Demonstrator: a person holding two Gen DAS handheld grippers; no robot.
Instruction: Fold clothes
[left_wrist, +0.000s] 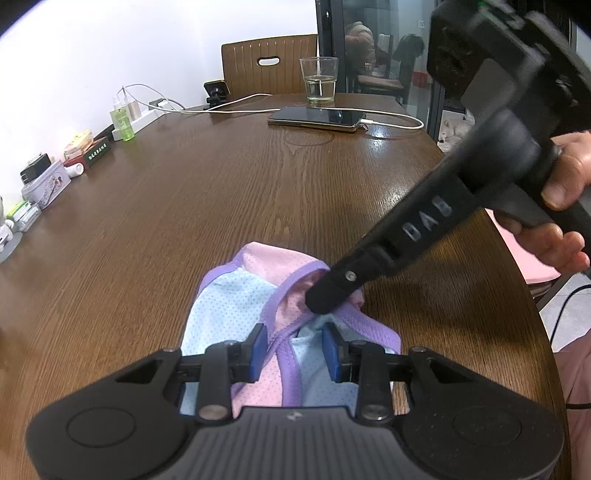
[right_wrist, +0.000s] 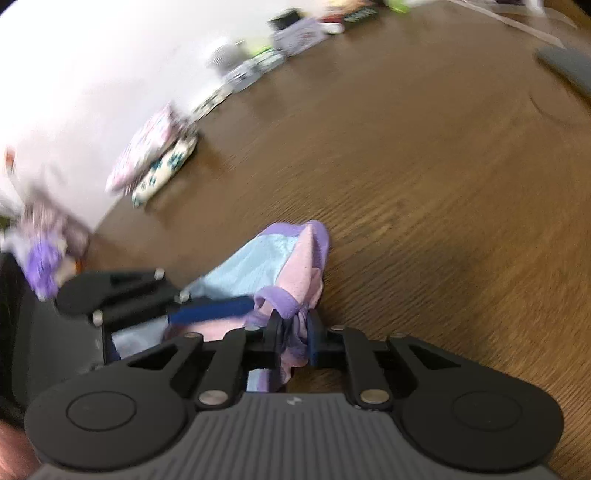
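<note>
the garment (left_wrist: 236, 314), a small mesh piece in pale blue and pink panels with purple trim, lies bunched on the brown wooden surface (left_wrist: 229, 184), near its front edge and directly ahead of the left tool. in the left wrist view its long axis runs from the camera toward the far side of the surface, with a rounded, purple-edged end pointing away and the broader mass extending under the tool body. the left tool (left_wrist: 295, 347) has its blue-padded fingers (left_wrist: 260, 345) set apart, straddling a purple trim band and the fabric on either side; the pads sit at the cloth, but no pinch is visible. the right tool (right_wrist: 293, 336) enters the left wrist view from the upper right, angled down, with its tip on the pink fold at the right of the garment. in the right wrist view, which is motion-blurred, its fingers are drawn together and clamped on a gathered tuft of purple and pink fabric. a glass (left_wrist: 318, 79), a phone (left_wrist: 317, 119) with a white cable (left_wrist: 395, 119), and a green bottle (left_wrist: 122, 120) stand well apart at the far side.
</note>
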